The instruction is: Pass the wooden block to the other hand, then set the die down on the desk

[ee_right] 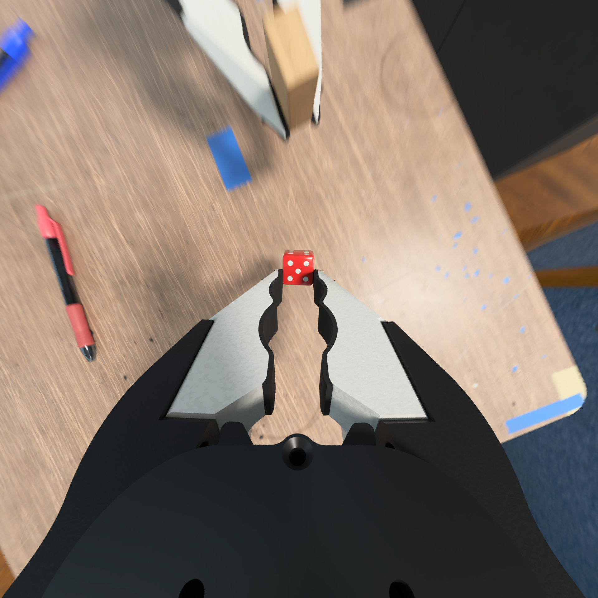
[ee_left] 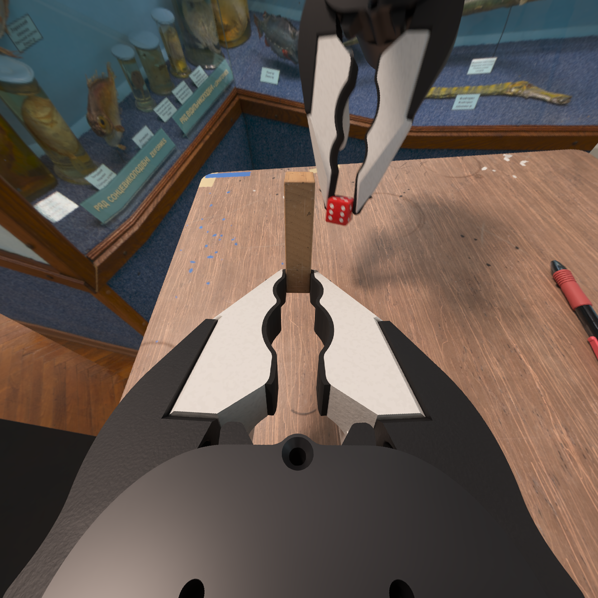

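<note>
My left gripper [ee_left: 298, 281] is shut on the near end of a long pale wooden block [ee_left: 299, 226], which sticks out forward above the desk [ee_left: 453, 323]. My right gripper [ee_right: 297, 276] is shut on a small red die [ee_right: 298, 267] with white pips, held at the fingertips above the desk [ee_right: 161, 226]. In the left wrist view the right gripper [ee_left: 343, 207] comes down from above with the die [ee_left: 338, 209] just right of the block's far end. In the right wrist view the left gripper [ee_right: 299, 124] and the block [ee_right: 293, 64] show blurred at the top.
A red and black pen [ee_left: 576, 304] lies on the desk at the right; it also shows in the right wrist view [ee_right: 64, 281]. Blue tape [ee_right: 229, 158] is stuck on the desk, and a blue object [ee_right: 14, 48] lies at the far left. Glass display cases [ee_left: 97, 113] stand beyond the desk's edge.
</note>
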You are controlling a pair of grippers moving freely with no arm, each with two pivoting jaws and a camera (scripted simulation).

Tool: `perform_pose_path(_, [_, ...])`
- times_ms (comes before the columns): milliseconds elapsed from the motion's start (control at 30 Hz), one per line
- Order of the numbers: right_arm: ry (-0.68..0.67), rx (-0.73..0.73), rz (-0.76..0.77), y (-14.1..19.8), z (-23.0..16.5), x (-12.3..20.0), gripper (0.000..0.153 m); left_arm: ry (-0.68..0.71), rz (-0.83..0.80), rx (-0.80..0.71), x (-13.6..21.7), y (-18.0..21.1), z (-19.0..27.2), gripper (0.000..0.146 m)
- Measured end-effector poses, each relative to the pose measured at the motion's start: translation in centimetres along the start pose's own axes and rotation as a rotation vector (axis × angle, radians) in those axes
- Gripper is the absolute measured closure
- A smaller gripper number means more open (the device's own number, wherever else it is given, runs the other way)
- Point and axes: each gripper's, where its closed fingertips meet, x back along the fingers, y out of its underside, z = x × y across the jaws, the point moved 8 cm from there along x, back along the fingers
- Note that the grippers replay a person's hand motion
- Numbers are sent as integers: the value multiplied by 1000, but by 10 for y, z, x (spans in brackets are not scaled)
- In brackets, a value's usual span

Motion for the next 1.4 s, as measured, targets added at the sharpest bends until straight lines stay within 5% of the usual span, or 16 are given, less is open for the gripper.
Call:
perform_pose_path(200, [1, -39, -256, 34, -3, -35, 134, -13, 18, -17, 4, -3, 0, 133])
perform_pose_path(467, [16, 43, -332, 29, -5, -35, 131, -12, 61, -7, 7, -5, -2, 133])
perform_pose_path(533, [50, 42, -246, 22, -2, -24, 95, -9, 70, -6, 8, -6, -1, 133])
perform_pose_path(700, [-67, -11, 459, -25, -7, 10, 100, 28, 113, 14, 5, -10, 4, 133])
perform_pose_path(800, [-72, 12, 673, -44, -13, 9, 95, 51, 130, 22, 3, -12, 8, 133])
perform_pose_path(1067, [-119, 42, 803, -50, -17, -1, 112, 87, 163, 28, 1, -17, 15, 133])
perform_pose_path(1133, [-124, 48, 798, -49, -18, -2, 136, 95, 166, 28, 1, -17, 17, 132])
perform_pose_path(1333, [-88, 78, 769, -38, -23, 0, 137, 148, 146, 54, -7, -15, 22, 131])
perform_pose_path(1400, [-38, 93, 760, -33, -24, 5, 139, 146, 138, 63, -9, -13, 22, 109])
